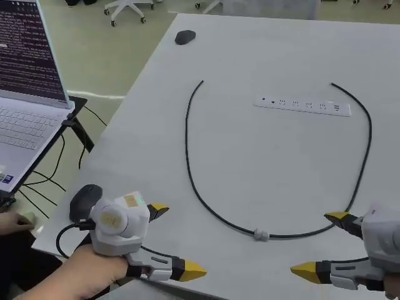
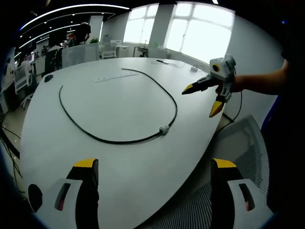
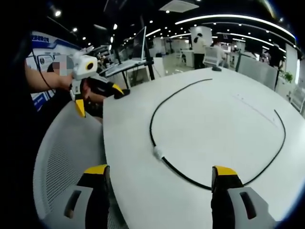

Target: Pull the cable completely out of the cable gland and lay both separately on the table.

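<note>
A long black cable [image 1: 187, 156] lies in a wide U on the white table [image 1: 262, 162], both ends pointing away from me. A small pale cable gland [image 1: 261, 235] sits on it at the bottom of the U, with the cable running through it. My left gripper [image 1: 175, 240] hovers open at the near table edge, left of the gland. My right gripper [image 1: 320, 244] stands open to the gland's right. Each is a hand's width from it and holds nothing. The left gripper view has the gland [image 2: 164, 129] ahead of its gripper [image 2: 153, 167]. The right gripper view has the gland [image 3: 157, 153] just beyond its gripper [image 3: 160, 170].
A white power strip [image 1: 303, 105] lies inside the far part of the U. A dark mouse [image 1: 185, 37] sits at the far edge and another mouse [image 1: 84, 201] at the near left corner. A laptop [image 1: 25, 94] stands on a stand to the left.
</note>
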Motion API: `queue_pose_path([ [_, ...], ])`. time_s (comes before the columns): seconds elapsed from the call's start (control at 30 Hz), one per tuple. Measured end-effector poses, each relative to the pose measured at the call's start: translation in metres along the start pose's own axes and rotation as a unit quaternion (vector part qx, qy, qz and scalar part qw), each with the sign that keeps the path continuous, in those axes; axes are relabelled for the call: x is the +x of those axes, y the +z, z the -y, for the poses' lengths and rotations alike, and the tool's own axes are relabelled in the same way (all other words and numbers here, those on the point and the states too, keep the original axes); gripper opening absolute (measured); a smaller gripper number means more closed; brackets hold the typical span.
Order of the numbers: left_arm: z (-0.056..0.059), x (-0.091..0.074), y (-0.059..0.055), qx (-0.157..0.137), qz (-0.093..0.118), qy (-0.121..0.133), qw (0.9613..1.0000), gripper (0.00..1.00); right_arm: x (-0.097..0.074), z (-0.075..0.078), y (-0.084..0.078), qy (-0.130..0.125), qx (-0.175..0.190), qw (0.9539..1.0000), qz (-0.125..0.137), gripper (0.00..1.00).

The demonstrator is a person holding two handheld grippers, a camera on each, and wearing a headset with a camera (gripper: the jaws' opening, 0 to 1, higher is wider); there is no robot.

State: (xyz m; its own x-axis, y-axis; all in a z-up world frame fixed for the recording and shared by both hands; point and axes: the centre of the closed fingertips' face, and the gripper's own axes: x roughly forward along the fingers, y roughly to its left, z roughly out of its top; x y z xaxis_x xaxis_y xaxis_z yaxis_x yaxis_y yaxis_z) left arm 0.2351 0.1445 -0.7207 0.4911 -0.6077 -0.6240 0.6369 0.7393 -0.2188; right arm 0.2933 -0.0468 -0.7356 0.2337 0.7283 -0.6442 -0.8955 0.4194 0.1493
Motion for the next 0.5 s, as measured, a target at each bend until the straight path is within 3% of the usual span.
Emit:
queue_pose_path([
  [0.27, 0.001, 0.002, 0.003, -0.003, 0.004, -0.001, 1.0000, 0.98, 0.018, 0.011, 0.000, 0.004, -0.031, 0.9991, -0.029, 0.82],
  [0.5, 0.000, 0.004, -0.002, 0.001, -0.003, -0.004, 1.0000, 0.97, 0.040, 0.014, 0.000, 0.020, -0.057, 0.9963, -0.060, 0.74],
])
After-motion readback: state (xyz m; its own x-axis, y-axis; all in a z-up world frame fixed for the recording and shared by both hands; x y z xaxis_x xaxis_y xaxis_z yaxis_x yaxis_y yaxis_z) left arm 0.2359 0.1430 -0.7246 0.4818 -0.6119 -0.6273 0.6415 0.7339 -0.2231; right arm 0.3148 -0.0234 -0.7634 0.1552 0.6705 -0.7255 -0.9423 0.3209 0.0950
